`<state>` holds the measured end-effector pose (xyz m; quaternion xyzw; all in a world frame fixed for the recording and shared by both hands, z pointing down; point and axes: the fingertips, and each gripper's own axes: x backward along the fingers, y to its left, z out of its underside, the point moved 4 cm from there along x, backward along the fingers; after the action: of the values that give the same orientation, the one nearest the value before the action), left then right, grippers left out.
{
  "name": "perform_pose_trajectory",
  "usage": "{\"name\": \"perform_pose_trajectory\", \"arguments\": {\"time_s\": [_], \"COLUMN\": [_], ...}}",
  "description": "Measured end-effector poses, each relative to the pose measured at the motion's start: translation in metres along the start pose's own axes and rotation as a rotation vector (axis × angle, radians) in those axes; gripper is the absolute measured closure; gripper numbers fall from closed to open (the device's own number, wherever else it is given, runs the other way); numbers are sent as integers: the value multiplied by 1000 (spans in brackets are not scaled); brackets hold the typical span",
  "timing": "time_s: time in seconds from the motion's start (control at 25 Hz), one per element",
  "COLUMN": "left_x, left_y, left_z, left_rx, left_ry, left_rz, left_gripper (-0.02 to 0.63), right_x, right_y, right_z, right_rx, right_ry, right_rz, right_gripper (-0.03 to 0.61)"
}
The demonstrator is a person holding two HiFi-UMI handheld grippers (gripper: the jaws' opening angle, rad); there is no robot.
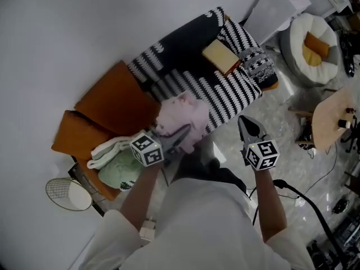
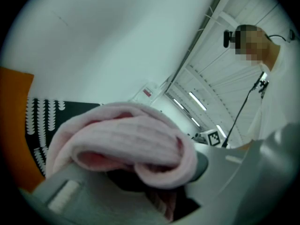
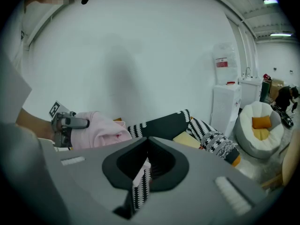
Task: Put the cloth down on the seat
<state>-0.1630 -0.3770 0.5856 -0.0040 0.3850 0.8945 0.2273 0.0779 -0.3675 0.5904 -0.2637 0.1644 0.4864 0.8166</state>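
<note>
"Where was the pink cloth (image 1: 183,115)?"

"Bunched up in the left gripper (image 1: 181,135), whose jaws were clamped on it. It hung over the front of the striped seat (image 1: 225,93), just beside the orange cushion (image 1: 112,97). I couldn't tell whether it touched the seat."

"And the right gripper (image 1: 243,121)?"

"Jaws together, nothing between them. It was out over the floor (image 1: 281,134), apart from the cloth."

Pink cloth (image 1: 188,114) bunched, clamped in left tool (image 1: 181,137), held over black-and-white striped seat (image 1: 230,94).
</note>
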Motion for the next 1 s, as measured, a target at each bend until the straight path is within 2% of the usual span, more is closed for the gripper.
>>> {"name": "perform_pose_trajectory", "arguments": {"time_s": [0.2, 0.6, 1.0], "left_x": [-17, -57, -96], "left_y": [61, 180, 267], "left_z": [11, 55, 96], "left_rx": [28, 64, 72], "left_ry": [62, 183, 250], "left_rz": [-36, -122, -191], "left_gripper": [486, 485, 488], "right_x": [-39, -90, -135], "right_y": [-9, -26, -41], "right_z": [14, 61, 96], "right_rx": [-10, -129, -206], "right_ry": [23, 90, 124], "right_rz": [51, 112, 141], "right_gripper": [575, 575, 575]}}
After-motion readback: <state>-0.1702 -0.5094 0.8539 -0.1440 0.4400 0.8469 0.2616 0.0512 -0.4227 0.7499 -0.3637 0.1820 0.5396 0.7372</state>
